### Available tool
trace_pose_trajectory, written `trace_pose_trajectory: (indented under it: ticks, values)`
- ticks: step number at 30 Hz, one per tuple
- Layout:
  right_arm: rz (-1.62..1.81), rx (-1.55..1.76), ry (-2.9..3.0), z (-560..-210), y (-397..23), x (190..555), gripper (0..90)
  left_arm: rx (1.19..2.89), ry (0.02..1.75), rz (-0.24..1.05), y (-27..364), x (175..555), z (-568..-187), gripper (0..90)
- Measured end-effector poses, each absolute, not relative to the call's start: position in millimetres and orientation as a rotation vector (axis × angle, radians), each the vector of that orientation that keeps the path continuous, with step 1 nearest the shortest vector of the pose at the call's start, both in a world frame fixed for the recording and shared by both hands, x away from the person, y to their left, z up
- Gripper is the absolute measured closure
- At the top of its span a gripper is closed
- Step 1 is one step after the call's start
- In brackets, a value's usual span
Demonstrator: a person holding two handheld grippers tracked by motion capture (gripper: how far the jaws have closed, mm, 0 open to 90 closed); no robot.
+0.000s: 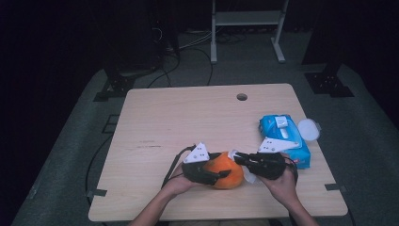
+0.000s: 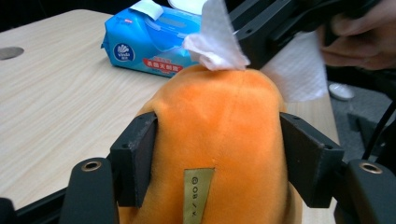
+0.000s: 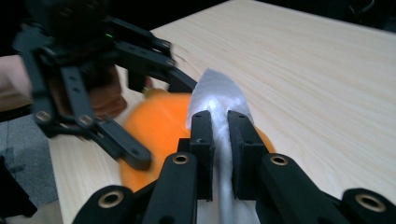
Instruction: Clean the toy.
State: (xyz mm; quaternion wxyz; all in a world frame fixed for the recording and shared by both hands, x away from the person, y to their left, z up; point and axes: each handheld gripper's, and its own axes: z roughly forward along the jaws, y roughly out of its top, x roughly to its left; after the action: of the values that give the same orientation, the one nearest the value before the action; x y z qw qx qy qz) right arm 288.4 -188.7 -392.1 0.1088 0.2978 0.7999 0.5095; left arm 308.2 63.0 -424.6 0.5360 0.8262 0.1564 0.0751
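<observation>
Left gripper [image 2: 219, 154]: jaws pressed on both flanks of the orange plush toy [image 2: 219, 140], clamped across its width. Right gripper [image 3: 219, 154]: jaws closed on a white wipe [image 3: 219, 100], folded tip just touching the toy's far end. Toy near the table's [image 1: 188, 113] front edge, between both hands; long axis running away from the left gripper, rounded end toward the right one. Likely next: wiping along that axis. Blue wipe pack [image 1: 282, 136] beyond, well apart.
</observation>
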Motion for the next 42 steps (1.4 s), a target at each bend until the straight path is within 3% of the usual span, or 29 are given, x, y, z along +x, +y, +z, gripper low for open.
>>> trace_pose_trajectory:
  ticks: [5,11,15,21,28,35,37,40,42]
  values:
    - [1.538,0.843,2.36,-388,-187,285,80.3,1.97,0.371,0.208,58,306,-427,30.1]
    - [1.504,0.928,2.362,-401,-202,295,80.1,1.961,0.368,0.191,64,308,-425,19.7]
    - [1.541,0.977,2.348,-403,-208,298,80.2,1.971,0.367,0.205,64,309,-428,28.0]
    - [1.556,0.837,2.386,-390,-183,284,80.3,1.974,0.38,0.223,54,306,-429,28.6]
    - [1.512,0.893,2.373,-397,-193,289,80.1,1.956,0.379,0.177,69,312,-428,17.0]
    - [1.557,0.986,2.373,-405,-212,299,79.8,1.955,0.371,0.111,60,323,-458,4.6]
    - [1.554,0.988,2.374,-406,-211,299,79.7,1.939,0.377,0.115,61,323,-459,6.8]
    - [1.562,0.993,2.362,-405,-212,299,79.7,1.948,0.381,0.111,63,321,-450,22.9]
    - [1.585,0.991,2.342,-402,-213,298,79.7,1.943,0.371,0.085,65,318,-439,27.7]
